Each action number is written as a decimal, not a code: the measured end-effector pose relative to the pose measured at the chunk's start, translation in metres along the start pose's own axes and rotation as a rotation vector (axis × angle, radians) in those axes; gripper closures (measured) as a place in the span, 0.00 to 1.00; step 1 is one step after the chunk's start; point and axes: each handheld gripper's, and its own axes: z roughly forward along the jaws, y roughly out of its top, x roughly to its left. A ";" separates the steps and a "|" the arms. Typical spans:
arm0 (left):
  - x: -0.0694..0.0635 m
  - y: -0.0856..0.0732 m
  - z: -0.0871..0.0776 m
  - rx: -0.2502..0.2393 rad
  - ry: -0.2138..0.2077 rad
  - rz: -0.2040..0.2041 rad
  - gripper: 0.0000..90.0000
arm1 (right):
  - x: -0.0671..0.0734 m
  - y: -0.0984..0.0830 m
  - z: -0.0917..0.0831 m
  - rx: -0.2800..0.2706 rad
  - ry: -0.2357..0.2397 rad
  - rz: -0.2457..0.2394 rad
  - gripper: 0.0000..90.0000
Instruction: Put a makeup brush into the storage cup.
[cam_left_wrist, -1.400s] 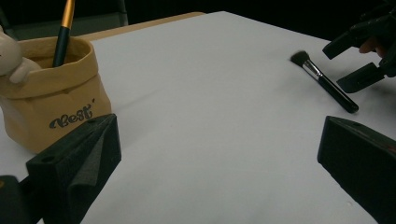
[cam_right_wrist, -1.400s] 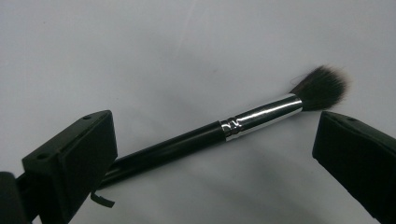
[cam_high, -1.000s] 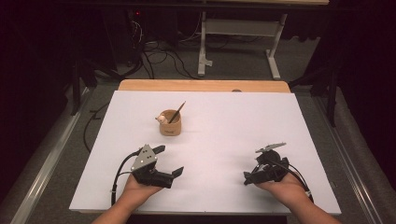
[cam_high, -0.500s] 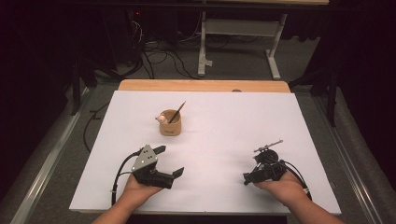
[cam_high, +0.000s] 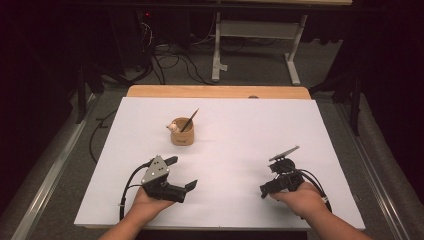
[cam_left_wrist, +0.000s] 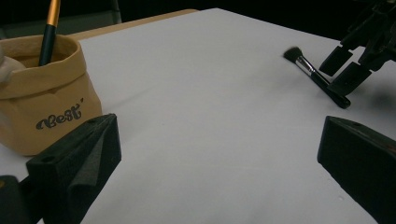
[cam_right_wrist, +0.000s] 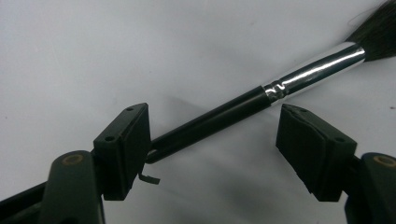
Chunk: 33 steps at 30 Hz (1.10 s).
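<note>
Makeup brush (cam_right_wrist: 243, 105) lies on the white table (cam_high: 240, 130) between the right gripper (cam_high: 274, 186)'s jaws, which have just been closing, pads not yet pressing. Left gripper (cam_high: 182, 172) sits released. Tan pouch (cam_left_wrist: 44, 98), lettered "Best" in the left gripper view, holds a gold-handled brush (cam_left_wrist: 49, 28).

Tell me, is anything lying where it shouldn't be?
Yes. One black makeup brush lies flat on the white table, while another brush stands in the tan pouch. The right gripper has just been closing around the loose brush's handle, not yet pinching it.
</note>
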 end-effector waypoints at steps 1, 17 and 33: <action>0.000 0.000 0.000 0.001 0.000 0.001 0.00 | 0.000 0.000 0.000 0.008 0.001 0.001 0.33; 0.000 0.000 0.000 0.000 -0.003 -0.005 0.00 | 0.002 0.001 0.003 0.038 -0.022 -0.002 0.56; -0.001 0.000 0.001 0.007 -0.005 0.000 0.00 | 0.002 0.001 0.004 0.038 -0.092 -0.055 0.78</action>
